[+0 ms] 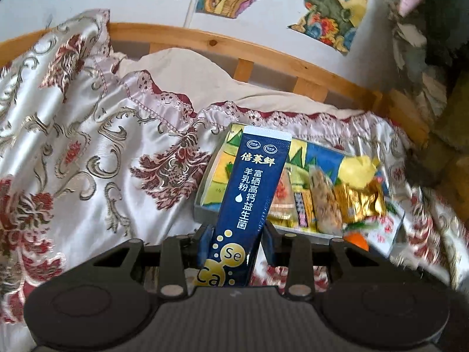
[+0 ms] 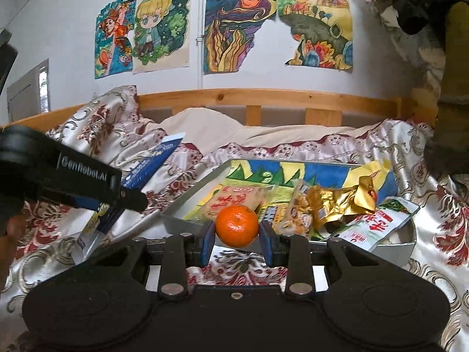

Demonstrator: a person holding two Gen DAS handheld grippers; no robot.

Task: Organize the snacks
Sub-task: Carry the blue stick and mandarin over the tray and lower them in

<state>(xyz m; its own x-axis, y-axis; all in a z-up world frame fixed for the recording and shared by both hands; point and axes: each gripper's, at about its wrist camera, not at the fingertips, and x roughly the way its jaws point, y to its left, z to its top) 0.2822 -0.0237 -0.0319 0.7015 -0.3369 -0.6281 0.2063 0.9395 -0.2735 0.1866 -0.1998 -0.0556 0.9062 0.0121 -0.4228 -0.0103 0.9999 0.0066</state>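
Observation:
My left gripper [image 1: 236, 243] is shut on a long dark-blue milk-powder sachet [image 1: 249, 193], which stands up between its fingers just left of a grey snack tray [image 1: 202, 205]. The same gripper [image 2: 117, 193] and sachet [image 2: 152, 161] show at the left of the right wrist view. My right gripper [image 2: 236, 242] is shut on a small orange mandarin [image 2: 236, 226], held above the near rim of the tray [image 2: 176, 205]. The tray holds several snack packets, among them gold foil packs [image 2: 337, 202] and a green-and-white pack [image 2: 378, 226]. The mandarin [image 1: 356, 240] also shows in the left wrist view.
The tray lies on a bed with a cream and red floral satin cover [image 1: 88, 146]. A wooden headboard rail [image 2: 263, 96] runs behind it. Children's drawings [image 2: 234, 23] hang on the wall. Dark plush or fabric [image 2: 425, 0] hangs at the upper right.

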